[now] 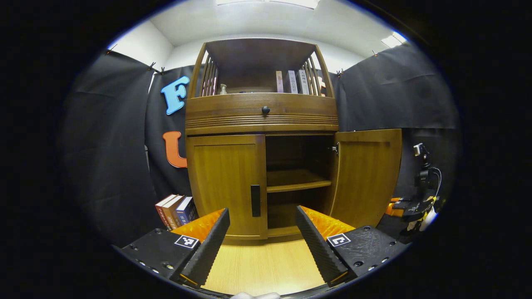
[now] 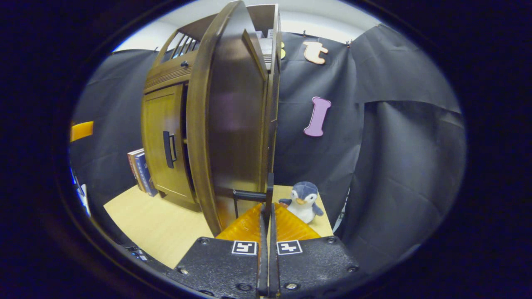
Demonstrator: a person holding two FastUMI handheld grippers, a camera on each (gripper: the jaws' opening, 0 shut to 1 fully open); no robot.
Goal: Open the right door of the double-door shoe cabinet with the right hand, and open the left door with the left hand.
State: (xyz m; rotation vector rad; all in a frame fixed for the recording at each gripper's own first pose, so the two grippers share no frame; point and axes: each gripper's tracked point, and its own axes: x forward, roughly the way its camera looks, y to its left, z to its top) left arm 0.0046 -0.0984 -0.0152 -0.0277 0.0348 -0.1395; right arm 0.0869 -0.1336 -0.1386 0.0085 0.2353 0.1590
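The cabinet [image 1: 261, 120] stands on the table [image 1: 262, 265]. Its right door [image 1: 368, 176] is swung wide; its left door [image 1: 226, 182] is closed, handle [image 1: 255, 201] untouched. The left tool [image 1: 262, 243] hovers before it, fingers spread, empty. The right tool [image 2: 266, 216] is clamped on the right door's handle [image 2: 269, 189]. A toy penguin [image 2: 303, 202] sits just beyond.

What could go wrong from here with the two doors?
The right door is swung wide and the right gripper is clamped on its handle; pulling further might strain the hinge. The toy penguin stands just beyond that door and could get knocked. The left gripper is open, short of the left door's handle; it might close early.
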